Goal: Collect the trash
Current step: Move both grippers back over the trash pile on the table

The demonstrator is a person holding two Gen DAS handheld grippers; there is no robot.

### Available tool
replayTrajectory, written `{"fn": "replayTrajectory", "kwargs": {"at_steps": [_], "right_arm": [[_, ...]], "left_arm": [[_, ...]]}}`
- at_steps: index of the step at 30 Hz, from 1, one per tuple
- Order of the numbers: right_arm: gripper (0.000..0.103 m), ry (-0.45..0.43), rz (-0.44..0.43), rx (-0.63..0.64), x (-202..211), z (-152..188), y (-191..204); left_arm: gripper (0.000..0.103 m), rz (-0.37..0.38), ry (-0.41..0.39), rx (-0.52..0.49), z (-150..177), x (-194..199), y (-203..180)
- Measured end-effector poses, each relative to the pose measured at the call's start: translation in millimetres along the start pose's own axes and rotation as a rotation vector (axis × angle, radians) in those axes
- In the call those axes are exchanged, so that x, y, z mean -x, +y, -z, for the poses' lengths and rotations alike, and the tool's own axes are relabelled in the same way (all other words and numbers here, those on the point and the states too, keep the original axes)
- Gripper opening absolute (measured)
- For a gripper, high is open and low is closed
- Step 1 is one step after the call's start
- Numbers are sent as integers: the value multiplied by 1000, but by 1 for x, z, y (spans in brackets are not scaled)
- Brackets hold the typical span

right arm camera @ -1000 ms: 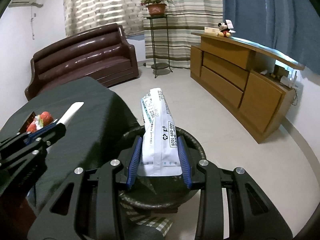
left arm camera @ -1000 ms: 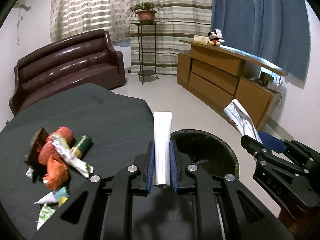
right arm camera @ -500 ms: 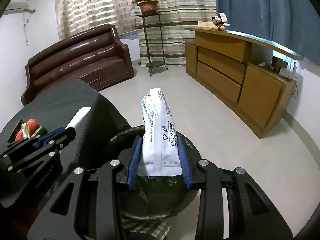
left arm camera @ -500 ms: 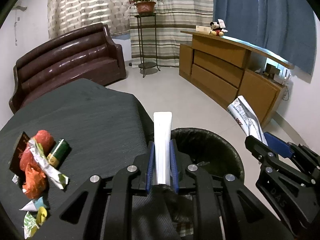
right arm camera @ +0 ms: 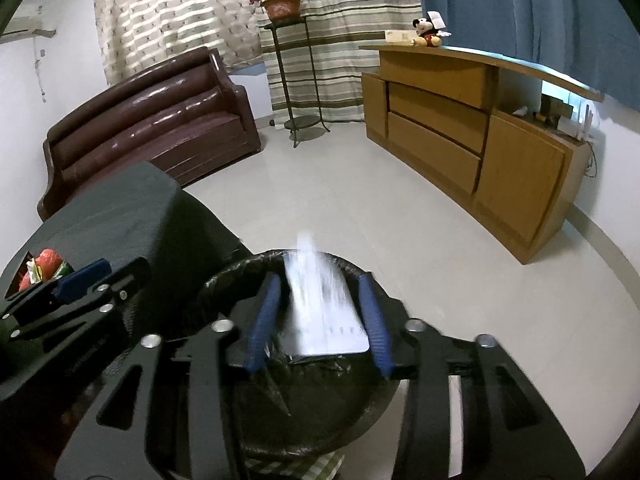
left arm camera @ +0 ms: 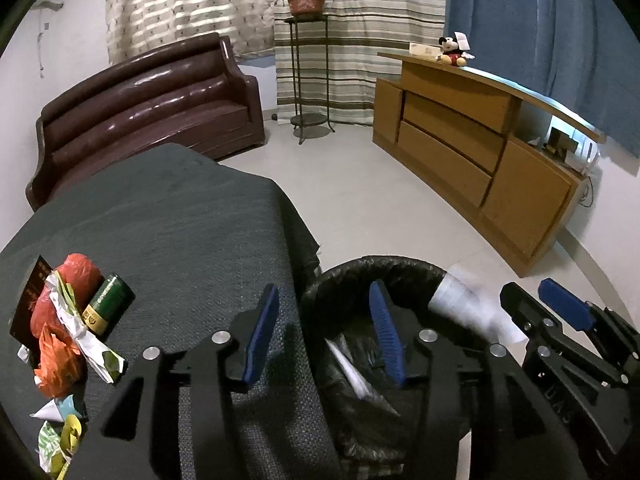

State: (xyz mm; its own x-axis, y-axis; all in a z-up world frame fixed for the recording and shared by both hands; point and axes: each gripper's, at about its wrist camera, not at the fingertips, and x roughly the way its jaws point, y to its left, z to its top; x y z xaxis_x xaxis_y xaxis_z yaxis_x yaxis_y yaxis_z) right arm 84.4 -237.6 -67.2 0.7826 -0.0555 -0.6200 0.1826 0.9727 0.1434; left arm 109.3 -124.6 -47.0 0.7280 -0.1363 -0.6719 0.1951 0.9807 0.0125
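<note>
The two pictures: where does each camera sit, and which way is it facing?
Left wrist: rides on the left tongs, looking down past the open blue pads at the trash bin and table; right tongs show.
Right wrist: rides on the right tongs, over the bin; a blurred white packet between the open pads; left tongs show.
Shared: bin, sofa, cabinet.
</note>
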Motion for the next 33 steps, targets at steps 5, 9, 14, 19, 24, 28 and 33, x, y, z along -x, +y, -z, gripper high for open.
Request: {"fn": "replayTrajectory", "kwargs": {"at_steps": [5,9,14,19,24,28,33], "right_arm": [[50,-4,13,-5,4,-1,0],[62,-21,36,0,10,-2,0],[80,-64,58,-1,17,-3,1],[80,-45,3,-39,21,6,10],[80,-3,-54,9,26,16,39],[80,19,-96,83,35,24,74],[79,44,-162,157,47,36,115]], "left_arm": [[57,3,-4,9,-2,1,1],[58,8,-7,22,-3,6,8],[60,0,-22,31,-6,19,19],[63,-25,-39,32,1,40,40],[65,-60,-37,37,12,57,68],[65,-107,-35,50,22,71,97],[65,-156,-29,87,33,88,136]]}}
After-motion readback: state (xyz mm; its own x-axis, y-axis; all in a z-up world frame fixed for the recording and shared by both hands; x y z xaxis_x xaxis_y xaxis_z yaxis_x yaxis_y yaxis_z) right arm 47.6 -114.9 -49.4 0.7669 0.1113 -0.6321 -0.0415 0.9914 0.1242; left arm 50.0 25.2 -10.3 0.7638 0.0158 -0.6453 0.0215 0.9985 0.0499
